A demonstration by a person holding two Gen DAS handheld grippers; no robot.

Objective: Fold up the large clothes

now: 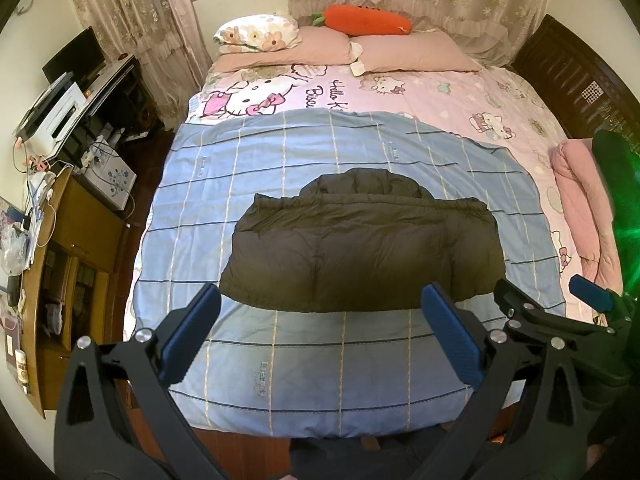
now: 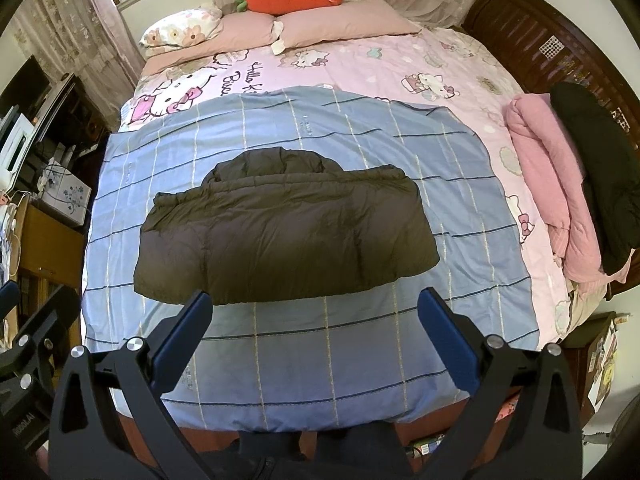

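Dark puffer jacket (image 1: 360,248) — folded — on blue sheet (image 1: 280,360)

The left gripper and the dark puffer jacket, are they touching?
Apart. The left wrist view shows the left gripper open, raised above the bed before the dark puffer jacket, holding nothing.

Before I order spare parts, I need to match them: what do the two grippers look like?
Both match. The left gripper and right gripper each have black angular arms with triangular cut-outs, round silver bolts at the joints, and flat blue textured pads on the fingers. No cables or sleeves are visible.
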